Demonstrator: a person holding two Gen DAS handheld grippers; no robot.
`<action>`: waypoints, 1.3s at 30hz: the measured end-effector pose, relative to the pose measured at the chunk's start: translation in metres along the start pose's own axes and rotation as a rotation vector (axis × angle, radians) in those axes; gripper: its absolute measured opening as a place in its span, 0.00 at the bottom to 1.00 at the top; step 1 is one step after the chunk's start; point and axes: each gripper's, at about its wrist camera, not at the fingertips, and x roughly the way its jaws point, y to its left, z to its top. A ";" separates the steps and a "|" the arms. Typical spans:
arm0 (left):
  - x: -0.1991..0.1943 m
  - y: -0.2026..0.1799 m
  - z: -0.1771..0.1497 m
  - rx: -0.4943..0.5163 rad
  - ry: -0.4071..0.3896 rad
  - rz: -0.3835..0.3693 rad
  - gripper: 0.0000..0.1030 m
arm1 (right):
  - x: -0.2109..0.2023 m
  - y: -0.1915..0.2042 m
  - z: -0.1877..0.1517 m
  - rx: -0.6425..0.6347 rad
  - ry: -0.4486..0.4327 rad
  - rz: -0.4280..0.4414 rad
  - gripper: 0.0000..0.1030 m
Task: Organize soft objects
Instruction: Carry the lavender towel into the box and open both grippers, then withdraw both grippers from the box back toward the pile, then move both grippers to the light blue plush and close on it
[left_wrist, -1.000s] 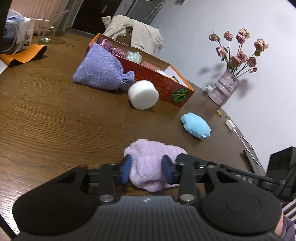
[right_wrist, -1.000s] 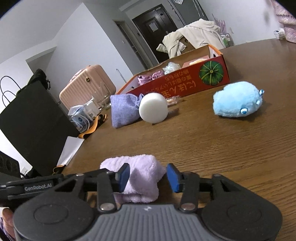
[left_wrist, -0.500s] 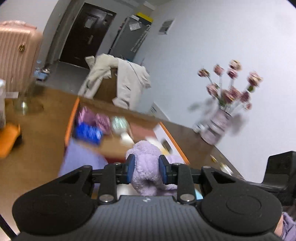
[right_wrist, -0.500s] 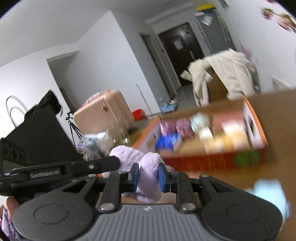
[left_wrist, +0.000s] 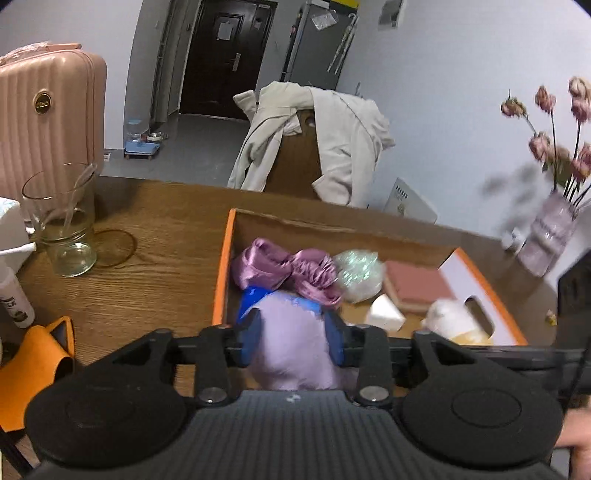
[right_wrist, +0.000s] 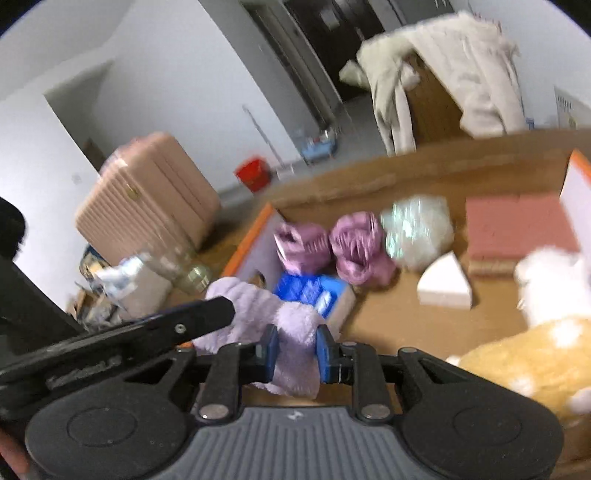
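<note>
Both grippers are shut on one lilac fluffy towel (left_wrist: 295, 339), held above the near left part of an open orange cardboard box (left_wrist: 221, 266). My left gripper (left_wrist: 293, 336) pinches one end. My right gripper (right_wrist: 293, 349) pinches the other end of the towel (right_wrist: 258, 306); the left gripper's arm crosses that view. In the box lie pink satin scrunchies (left_wrist: 288, 267), a blue pack (right_wrist: 310, 290), an iridescent puff (left_wrist: 356, 269), a pink sponge (left_wrist: 417, 284), a white wedge (right_wrist: 445, 284) and a white and yellow plush (right_wrist: 528, 354).
A glass jar (left_wrist: 62, 225) and an orange item (left_wrist: 33, 362) sit on the wooden table left of the box. A vase of dried roses (left_wrist: 550, 229) stands at the right. A chair with a beige coat (left_wrist: 317, 140) and a pink suitcase (left_wrist: 40, 110) stand beyond the table.
Both grippers closed on the lilac towel, lifted it off the table and carried it forward over the open box.
</note>
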 end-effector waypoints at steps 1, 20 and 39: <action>-0.001 0.002 -0.002 0.004 -0.005 0.000 0.39 | 0.006 0.001 -0.002 -0.015 0.018 -0.006 0.24; -0.124 -0.023 -0.034 0.187 -0.214 0.043 0.78 | -0.180 -0.007 -0.037 -0.143 -0.228 -0.199 0.67; -0.260 -0.076 -0.149 0.249 -0.325 -0.016 0.92 | -0.301 0.066 -0.201 -0.442 -0.411 -0.297 0.83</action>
